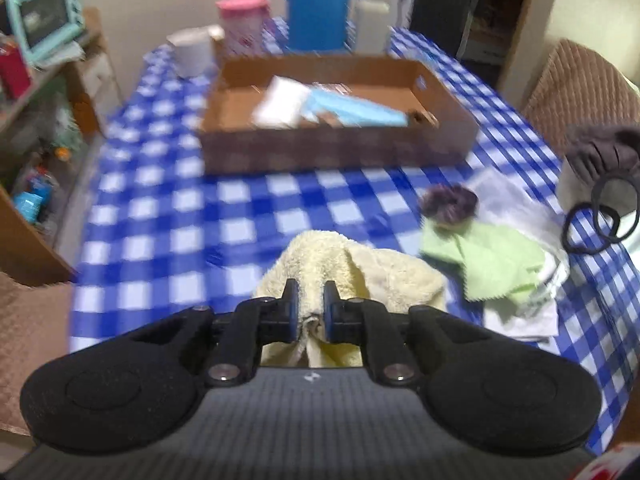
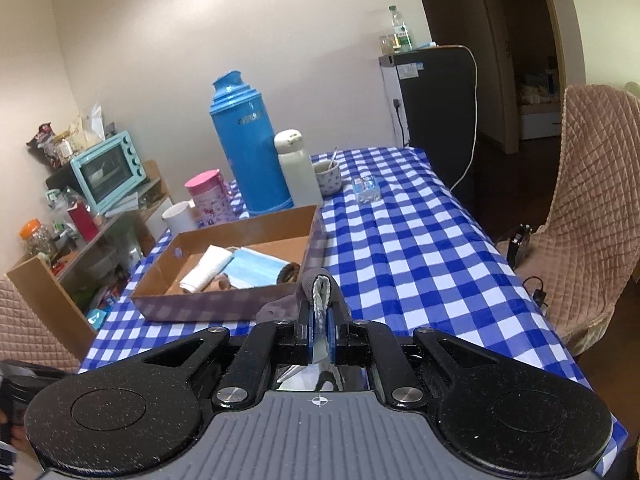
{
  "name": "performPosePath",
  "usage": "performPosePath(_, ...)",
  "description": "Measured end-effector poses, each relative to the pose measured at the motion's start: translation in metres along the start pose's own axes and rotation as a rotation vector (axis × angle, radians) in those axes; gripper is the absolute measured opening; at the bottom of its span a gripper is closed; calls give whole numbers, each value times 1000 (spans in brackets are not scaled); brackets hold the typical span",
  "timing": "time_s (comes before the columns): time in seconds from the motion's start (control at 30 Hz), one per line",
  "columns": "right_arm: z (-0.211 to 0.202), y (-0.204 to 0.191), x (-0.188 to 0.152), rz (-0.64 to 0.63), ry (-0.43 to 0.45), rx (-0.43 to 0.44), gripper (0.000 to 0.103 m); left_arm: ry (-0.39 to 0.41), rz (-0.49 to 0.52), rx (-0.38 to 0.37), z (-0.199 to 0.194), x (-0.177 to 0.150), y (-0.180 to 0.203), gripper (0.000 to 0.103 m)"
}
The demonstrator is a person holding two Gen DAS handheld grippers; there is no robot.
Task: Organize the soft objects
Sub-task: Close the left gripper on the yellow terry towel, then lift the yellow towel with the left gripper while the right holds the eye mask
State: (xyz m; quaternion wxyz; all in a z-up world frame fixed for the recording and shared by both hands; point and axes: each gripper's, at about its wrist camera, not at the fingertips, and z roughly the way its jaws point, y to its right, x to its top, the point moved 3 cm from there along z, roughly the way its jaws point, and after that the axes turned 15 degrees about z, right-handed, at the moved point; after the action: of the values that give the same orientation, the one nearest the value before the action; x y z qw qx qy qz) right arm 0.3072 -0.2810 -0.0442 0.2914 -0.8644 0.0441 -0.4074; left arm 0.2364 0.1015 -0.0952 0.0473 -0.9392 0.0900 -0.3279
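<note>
My left gripper is shut on a cream-yellow towel and holds it just above the checked tablecloth. My right gripper is shut on a grey fabric piece with a pale lining; it also shows at the right of the left wrist view, with black loops hanging from it. A shallow cardboard box ahead holds a white cloth and a blue face mask; the box also shows in the right wrist view. A green cloth, a purple scrunchie and white cloths lie on the table to the right.
A blue thermos, white bottle, pink canister, white mug and cup stand behind the box. A shelf with a teal oven is at left. A padded chair is at right.
</note>
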Motion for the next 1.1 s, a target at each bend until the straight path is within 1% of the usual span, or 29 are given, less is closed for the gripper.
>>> performPosePath(0.13,-1,-3,7,4,19,19,7,64,-1,90,-37,5,-21,11)
performPosePath(0.23,-2,-5,14,7,30,35,7,112,1,142,-63,10,-30,11)
performPosePath(0.33,-2,-8,19,5,41,51,7,146,14,157,-82,13,-32,11)
performPosePath(0.4,-3,-11,21,1,43,64,7,147,34,153,-86,10,-26,11)
performPosePath(0.47,-2,-14,21,-5,42,74,7,127,36,117,-82,2,-17,11)
performPosePath(0.63,2,-19,19,-11,19,89,7,5,-9,-69,-47,-31,18,11)
performPosePath(0.7,4,-20,17,-11,11,89,7,-44,-27,-126,-31,-41,28,11)
performPosePath(0.77,5,-21,16,-13,4,87,7,-77,-39,-139,-18,-47,30,12)
performPosePath(0.83,6,-21,15,-13,-3,87,7,-90,-39,-118,-9,-48,27,13)
performPosePath(0.87,7,-21,14,-13,-8,86,7,-94,-40,-103,-7,-48,24,14)
performPosePath(0.97,9,-21,11,-9,-22,86,7,-111,-12,-35,2,-43,12,26)
performPosePath(1.0,10,-22,10,-8,-28,86,7,-117,7,-5,5,-40,8,32)
performPosePath(1.03,11,-22,8,-8,-35,85,7,-119,20,21,9,-40,4,37)
performPosePath(1.07,12,-23,7,-9,-38,86,7,-126,33,47,12,-38,1,44)
performPosePath(1.1,13,-23,6,-9,-42,87,7,-133,48,64,16,-37,-3,48)
